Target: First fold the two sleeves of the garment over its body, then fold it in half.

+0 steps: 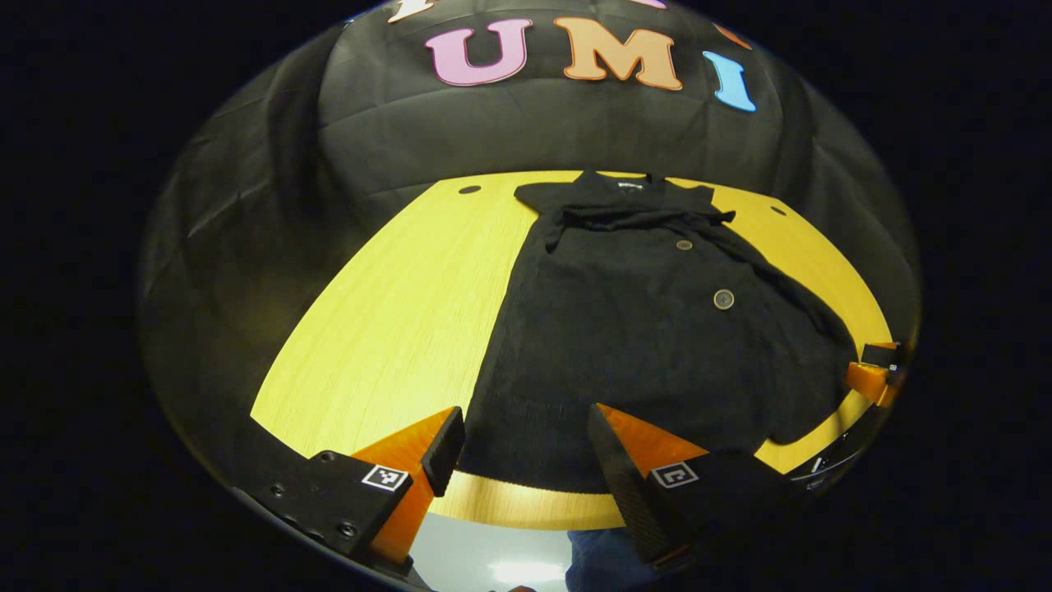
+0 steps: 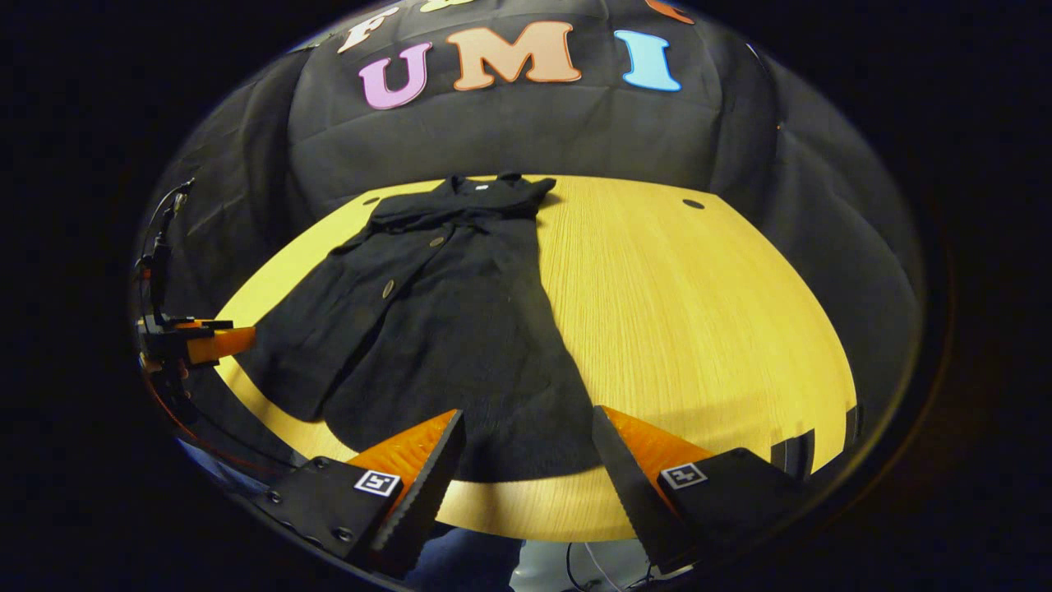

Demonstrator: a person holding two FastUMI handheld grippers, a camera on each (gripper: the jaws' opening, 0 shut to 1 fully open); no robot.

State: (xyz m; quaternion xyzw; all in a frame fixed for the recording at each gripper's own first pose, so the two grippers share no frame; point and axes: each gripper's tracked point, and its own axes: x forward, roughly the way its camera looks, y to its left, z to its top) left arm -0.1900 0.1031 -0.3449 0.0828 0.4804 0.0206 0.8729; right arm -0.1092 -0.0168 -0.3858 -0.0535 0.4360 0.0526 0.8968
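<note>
A black buttoned garment [image 1: 625, 329] lies flat on the yellow wooden table [image 1: 394, 312], collar at the far edge and hem toward me. One sleeve [image 1: 641, 216] lies folded across the chest just below the collar. A long strip of cloth [image 2: 304, 329], sleeve or front panel, runs down the garment's side. My left gripper [image 1: 526, 436] hovers open over the hem at the near table edge. My right gripper [image 2: 530, 436] is open too, above the hem's other corner. The garment [image 2: 444, 329] fills the left half of the table in the right gripper view. Nothing sits between either pair of fingers.
Bare wood [image 2: 699, 329] stretches beside the garment. Small dark holes [image 1: 469, 189] [image 2: 693, 203] mark the table's far corners. The other gripper [image 1: 875, 374] [image 2: 205, 341] shows at the rim of each view. Cables hang at the far left [image 2: 160, 247]. Black cloth wall stands behind the table.
</note>
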